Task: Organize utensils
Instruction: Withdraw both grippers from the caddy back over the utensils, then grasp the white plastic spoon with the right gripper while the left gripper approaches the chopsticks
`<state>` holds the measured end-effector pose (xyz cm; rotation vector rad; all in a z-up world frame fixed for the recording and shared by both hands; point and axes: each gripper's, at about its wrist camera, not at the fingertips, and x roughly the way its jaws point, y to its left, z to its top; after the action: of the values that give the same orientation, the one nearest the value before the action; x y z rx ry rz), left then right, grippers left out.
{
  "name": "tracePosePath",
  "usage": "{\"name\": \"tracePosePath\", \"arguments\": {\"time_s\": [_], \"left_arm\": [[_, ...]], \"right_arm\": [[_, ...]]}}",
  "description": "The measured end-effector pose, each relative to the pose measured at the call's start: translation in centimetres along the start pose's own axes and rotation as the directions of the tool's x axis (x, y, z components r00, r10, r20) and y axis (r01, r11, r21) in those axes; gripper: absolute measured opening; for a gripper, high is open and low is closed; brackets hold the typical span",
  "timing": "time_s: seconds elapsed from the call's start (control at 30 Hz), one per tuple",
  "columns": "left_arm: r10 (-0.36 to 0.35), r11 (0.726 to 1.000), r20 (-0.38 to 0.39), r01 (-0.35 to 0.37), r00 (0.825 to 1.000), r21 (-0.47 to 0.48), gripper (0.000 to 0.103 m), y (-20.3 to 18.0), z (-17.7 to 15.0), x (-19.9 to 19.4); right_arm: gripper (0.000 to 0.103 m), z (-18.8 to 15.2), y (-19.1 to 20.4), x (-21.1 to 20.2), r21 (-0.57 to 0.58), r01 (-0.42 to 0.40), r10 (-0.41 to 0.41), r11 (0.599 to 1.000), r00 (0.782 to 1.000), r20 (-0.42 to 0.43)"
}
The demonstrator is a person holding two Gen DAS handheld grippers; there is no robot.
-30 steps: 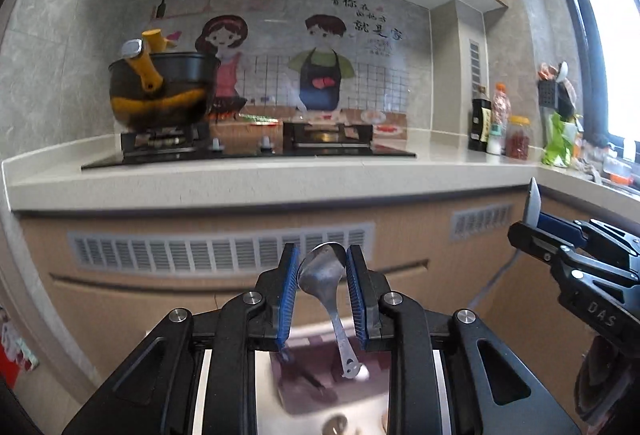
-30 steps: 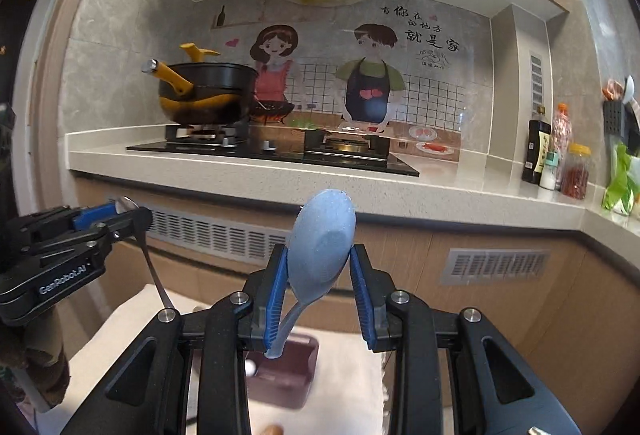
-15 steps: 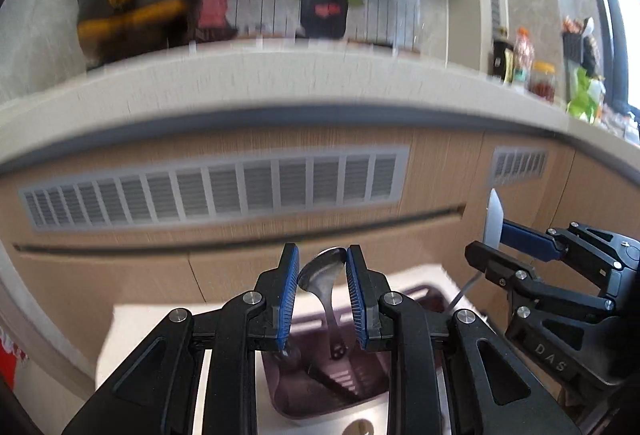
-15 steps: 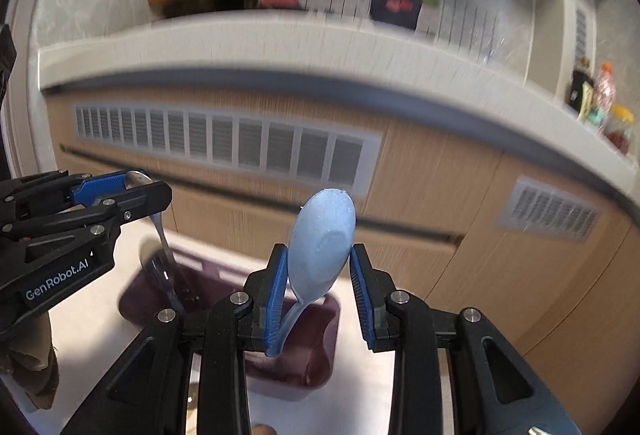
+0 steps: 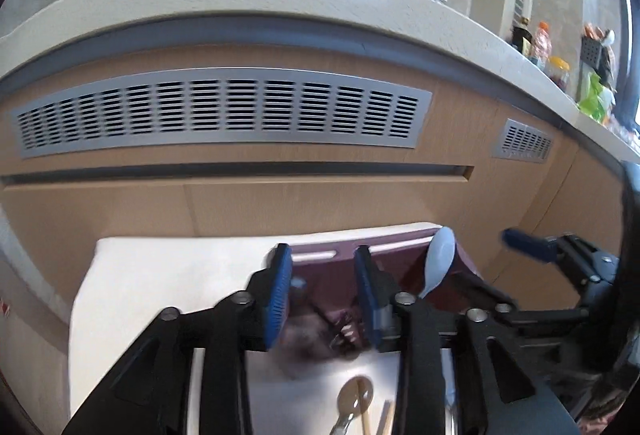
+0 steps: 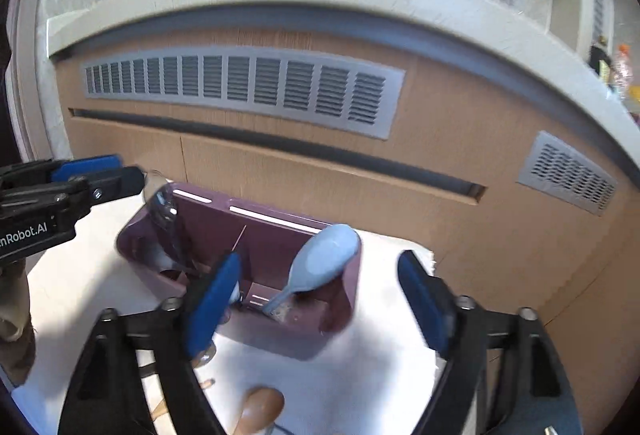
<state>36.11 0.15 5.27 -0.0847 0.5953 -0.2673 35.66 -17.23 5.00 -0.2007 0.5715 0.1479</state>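
Both grippers hung over the purple caddy [image 6: 280,331] on the white tabletop [image 6: 376,367], and both sets of jaws were opening with nothing pressed between the pads. The right gripper [image 6: 320,299] stood wide apart; the blue spoon [image 6: 320,263] was already free of it, handle down in the caddy's right compartment and bowl leaning on the right rim. The left gripper [image 5: 322,299] was parted less far, and the metal spoon [image 6: 162,203] stood in the left compartment, its bowl poking above the rim just beside the jaw tips. That closeness looked the main risk: a sideways pull-out could catch the bowl and tip the spoon out or drag the light caddy. The blue spoon, propped only on the rim, might slide over if the caddy were nudged. A wooden spoon [image 6: 260,411] and other pieces near the tabletop's front edge were yet unsorted.
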Motion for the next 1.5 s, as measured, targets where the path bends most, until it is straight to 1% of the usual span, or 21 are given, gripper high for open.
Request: {"name": "tracePosePath", "arguments": {"time_s": [0.03, 0.1, 0.17, 0.23, 0.37, 0.47, 0.53, 0.57, 0.6, 0.63, 0.67, 0.7, 0.73, 0.8, 0.87, 1.07, 1.13, 1.17, 1.2, 1.33, 1.5], "left_arm": [[0.014, 1.000, 0.002, -0.014, 1.000, -0.008, 0.048, 0.2, -0.5, -0.8], [0.032, 0.999, 0.006, -0.032, 0.999, -0.015, 0.051, 0.6, -1.6, -2.0], [0.052, 0.999, -0.002, -0.052, 0.999, -0.007, 0.055, 0.7, -3.2, -3.1], [0.068, 0.998, -0.026, -0.068, 0.997, -0.006, 0.058, 0.8, -5.3, -3.9], [0.071, 0.997, -0.102, -0.072, 0.992, -0.009, 0.060, 0.6, -9.2, -4.7], [0.076, 0.997, -0.148, -0.079, 0.986, -0.016, 0.063, 0.6, -12.0, -5.4], [0.074, 0.996, -0.170, -0.080, 0.983, -0.025, 0.065, 0.6, -13.4, -5.9], [0.073, 0.996, -0.176, -0.079, 0.982, -0.027, 0.066, 0.5, -13.9, -6.0], [0.074, 0.996, -0.177, -0.080, 0.981, -0.026, 0.066, 0.4, -14.3, -6.2], [0.081, 0.996, -0.176, -0.085, 0.981, -0.018, 0.067, 0.3, -14.8, -6.4], [0.089, 0.996, -0.175, -0.092, 0.981, -0.008, 0.068, 0.1, -15.1, -6.6], [0.096, 0.995, -0.176, -0.097, 0.980, 0.002, 0.068, 0.0, -15.5, -6.8], [0.095, 0.995, -0.178, -0.095, 0.980, 0.004, 0.068, 0.0, -15.7, -6.9], [0.088, 0.996, -0.184, -0.090, 0.979, -0.002, 0.069, 0.2, -15.8, -7.1], [0.091, 0.995, -0.186, -0.094, 0.978, -0.011, 0.069, 0.5, -15.9, -7.2], [0.088, 0.995, -0.206, -0.096, 0.975, -0.026, 0.070, 0.6, -16.2, -6.8], [0.085, 0.996, -0.212, -0.091, 0.974, -0.020, 0.070, 0.3, -16.2, -6.6], [0.084, 0.996, -0.216, -0.089, 0.973, -0.015, 0.070, 0.1, -16.3, -6.5], [0.084, 0.996, -0.217, -0.089, 0.972, -0.012, 0.070, 0.0, -16.3, -6.5], [0.085, 0.996, -0.224, -0.086, 0.971, 0.008, 0.070, -0.7, -16.3, -6.6], [0.078, 0.997, -0.236, -0.072, 0.969, 0.033, 0.070, -1.6, -16.1, -6.3]], "right_arm": [[0.087, -0.4, -0.1, -0.9, 0.004, 0.002, -0.002, 1.000, 1.000, 0.006], [0.098, -1.3, -0.1, -2.2, 0.006, 0.007, -0.007, 1.000, 1.000, 0.005], [0.102, -2.5, 0.1, -3.1, 0.004, 0.020, -0.020, 1.000, 1.000, -0.006], [0.102, -4.1, 0.5, -3.3, -0.008, 0.031, -0.031, 0.999, 0.999, -0.038], [0.102, -7.5, 1.0, -3.3, -0.001, 0.039, -0.038, 0.999, 0.993, -0.113], [0.102, -10.1, 1.3, -3.5, 0.042, 0.021, -0.014, 0.999, 0.986, -0.167], [0.101, -11.5, 1.5, -3.0, 0.071, 0.029, -0.015, 0.997, 0.981, -0.195], [0.097, -12.2, 1.6, -2.8, 0.078, 0.050, -0.033, 0.996, 0.978, -0.206], [0.086, -12.6, 1.8, -2.5, 0.081, 0.068, -0.049, 0.994, 0.975, -0.218], [0.079, -13.2, 2.0, -2.0, 0.092, 0.079, -0.054, 0.993, 0.968, -0.243], [0.066, -13.4, 2.0, -1.5, 0.106, 0.077, -0.046, 0.991, 0.963, -0.264], [0.055, -13.8, 1.8, -0.9, 0.135, 0.070, -0.028, 0.988, 0.956, -0.292], [0.053, -14.2, 1.5, -0.3, 0.168, 0.066, -0.009, 0.984, 0.948, -0.317], [0.051, -14.6, 1.1, 0.4, 0.208, 0.082, -0.005, 0.975, 0.939, -0.345], [0.051, -14.7, 0.9, 0.7, 0.227, 0.091, -0.007, 0.970, 0.938, -0.347], [0.052, -14.9, 2.1, 0.8, 0.178, 0.118, -0.050, 0.977, 0.937, -0.346], [0.046, -15.0, 2.6, 0.7, 0.165, 0.112, -0.051, 0.980, 0.940, -0.338], [0.030, -15.0, 2.8, 0.6, 0.167, 0.088, -0.027, 0.982, 0.941, -0.337], [0.031, -15.0, 2.9, 0.4, 0.172, 0.065, -0.003, 0.983, 0.941, -0.337], [0.030, -15.0, 2.7, -0.8, 0.176, 0.049, 0.009, 0.983, 0.948, -0.317], [0.030, -15.1, 1.4, -3.7, 0.202, 0.036, 0.016, 0.979, 0.968, -0.252]]}}
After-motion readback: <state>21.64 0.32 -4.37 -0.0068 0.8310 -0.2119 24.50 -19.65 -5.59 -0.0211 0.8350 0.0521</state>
